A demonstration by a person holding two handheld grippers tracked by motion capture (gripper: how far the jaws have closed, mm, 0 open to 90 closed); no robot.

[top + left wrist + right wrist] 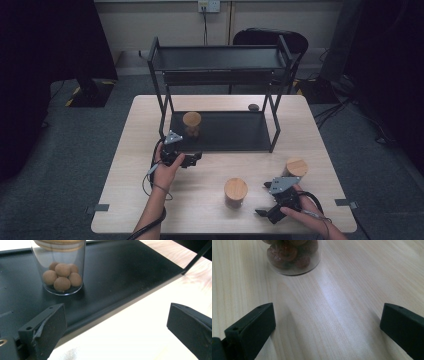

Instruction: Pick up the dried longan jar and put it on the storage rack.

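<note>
Lower left of centre, high view: left hand-held gripper point(192, 159) released, jaws wide, at rack shelf point(235, 135) front edge | shelf jar point(191, 123) of brown balls just beyond it | lower right: right hand-held gripper point(263, 211) released, facing centre jar point(235, 192) on counter point(210, 210) | third jar point(296, 168) right.

3 jars w/ wood lids point(235, 192), 1 blk rack point(220, 65), 2 grippers point(189, 160)
</note>
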